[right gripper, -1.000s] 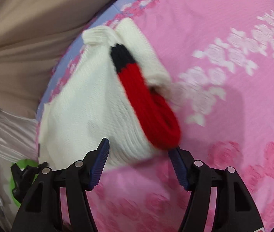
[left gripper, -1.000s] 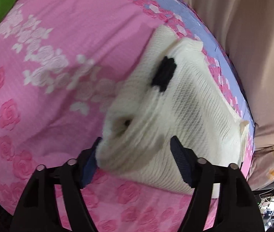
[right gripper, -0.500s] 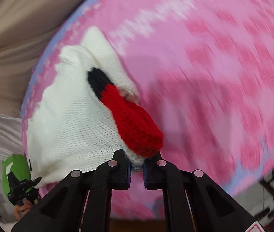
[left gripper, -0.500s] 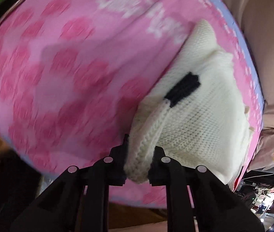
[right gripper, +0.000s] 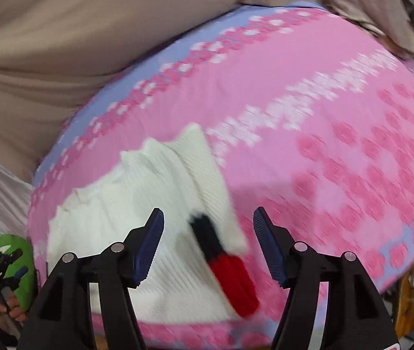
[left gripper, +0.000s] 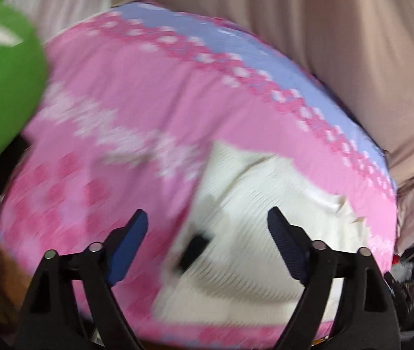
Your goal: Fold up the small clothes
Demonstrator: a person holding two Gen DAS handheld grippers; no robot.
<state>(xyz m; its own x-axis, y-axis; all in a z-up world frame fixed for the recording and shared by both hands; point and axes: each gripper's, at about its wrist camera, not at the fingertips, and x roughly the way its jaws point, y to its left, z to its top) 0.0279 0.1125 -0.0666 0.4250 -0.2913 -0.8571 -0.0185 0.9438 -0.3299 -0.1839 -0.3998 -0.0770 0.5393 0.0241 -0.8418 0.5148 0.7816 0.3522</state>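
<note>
The white knitted garment (right gripper: pixel 160 233) lies on the pink floral bed cover (right gripper: pixel 309 160), near its front edge. Left gripper (left gripper: pixel 207 245) and right gripper (right gripper: pixel 208 239) hover over it, fingers spread wide, holding nothing.

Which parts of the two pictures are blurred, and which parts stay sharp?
Left wrist view: the white sweater and pink blanket are smeared by motion, the left gripper sharp. Right wrist view: same blur, right gripper crisp; fisheye bends the blanket's edge.

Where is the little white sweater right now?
The white sweater lies on the pink flowered blanket, near its front edge. In the right wrist view it sits left of centre, its red cuff between the open fingers of the right gripper.
</note>
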